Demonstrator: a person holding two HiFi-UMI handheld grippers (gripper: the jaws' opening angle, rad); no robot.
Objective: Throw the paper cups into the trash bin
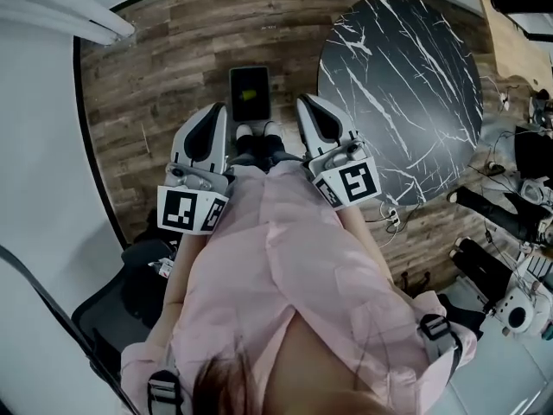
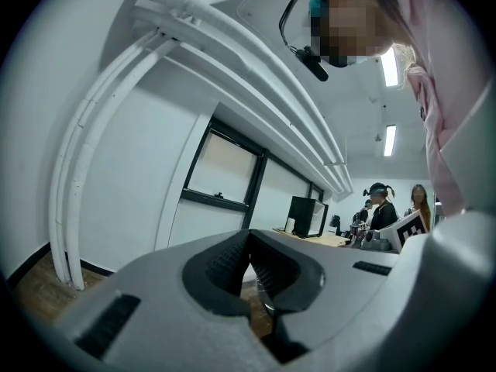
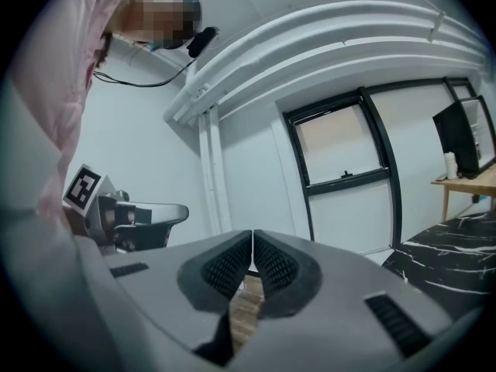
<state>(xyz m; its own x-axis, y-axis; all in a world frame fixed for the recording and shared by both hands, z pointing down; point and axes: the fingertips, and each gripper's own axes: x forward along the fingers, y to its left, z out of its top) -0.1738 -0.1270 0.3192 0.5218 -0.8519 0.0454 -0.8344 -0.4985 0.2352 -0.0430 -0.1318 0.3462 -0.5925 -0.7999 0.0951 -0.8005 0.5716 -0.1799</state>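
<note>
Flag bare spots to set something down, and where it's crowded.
Bare: the whole black marble table top; the wood floor between the white wall and the trash bin. Crowded: floor right of the table, with cables and gear; the black chair at lower left.

No readable text, brand, number or sign in any view. Closest thing is the black-and-white square markers, one on the cube (image 1: 192,211) of the left gripper (image 1: 214,109) and one on the cube (image 1: 350,183) of the right gripper (image 1: 304,102), both just left of the black marble table (image 1: 406,85). These are coded block patterns, not letters or digits.
</note>
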